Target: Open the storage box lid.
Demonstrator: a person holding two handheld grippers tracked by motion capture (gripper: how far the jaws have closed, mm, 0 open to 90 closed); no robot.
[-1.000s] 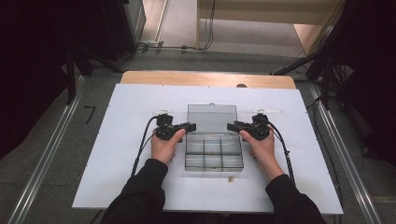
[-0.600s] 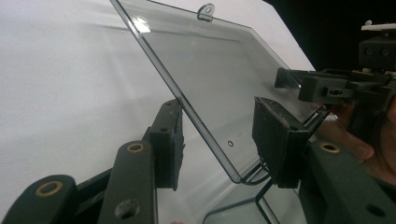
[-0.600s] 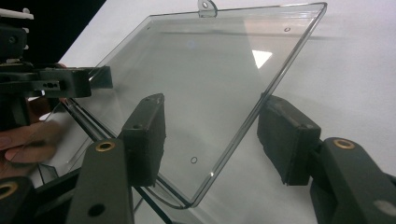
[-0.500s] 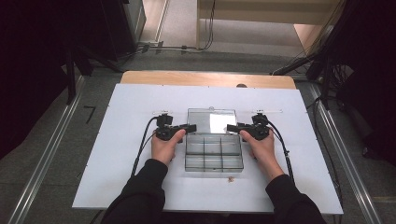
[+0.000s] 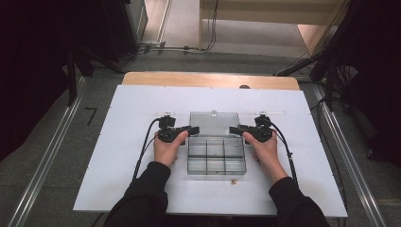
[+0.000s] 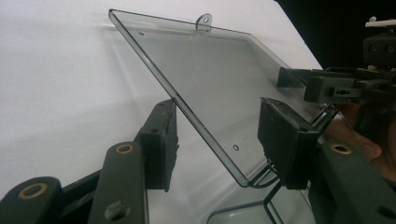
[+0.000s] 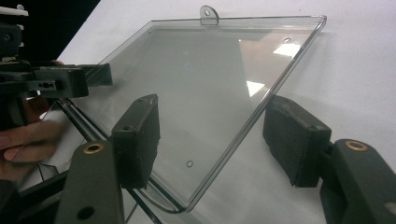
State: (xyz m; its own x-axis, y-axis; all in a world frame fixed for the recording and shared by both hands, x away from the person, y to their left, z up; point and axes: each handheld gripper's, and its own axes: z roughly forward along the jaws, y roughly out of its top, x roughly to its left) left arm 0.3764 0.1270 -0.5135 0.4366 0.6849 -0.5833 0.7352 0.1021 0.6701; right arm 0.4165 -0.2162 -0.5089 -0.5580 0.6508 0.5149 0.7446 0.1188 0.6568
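Observation:
A clear plastic compartment box [image 5: 216, 158] sits mid-board, its hinged lid [image 5: 213, 123] thrown open and leaning back toward the far side. My left gripper [image 5: 191, 129] is at the lid's left edge and my right gripper [image 5: 234, 129] at its right edge. In the left gripper view the lid [image 6: 210, 79] edge runs between the jaws of my left gripper [image 6: 219, 137], pads clear of it. In the right gripper view the lid [image 7: 210, 93] edge likewise passes between the jaws of my right gripper [image 7: 215, 140] untouched. Both pairs of jaws have just been opening.
The box rests on a white board [image 5: 118, 156] over a wooden table [image 5: 208, 79]. A small tan bit [image 5: 232, 180] lies just in front of the box. Cables trail back from both grippers along the forearms. Metal rails flank the table on the floor.
The lid's far edge has sunk a little toward the board and its glare has shifted. Both hands have kept their places beside it.

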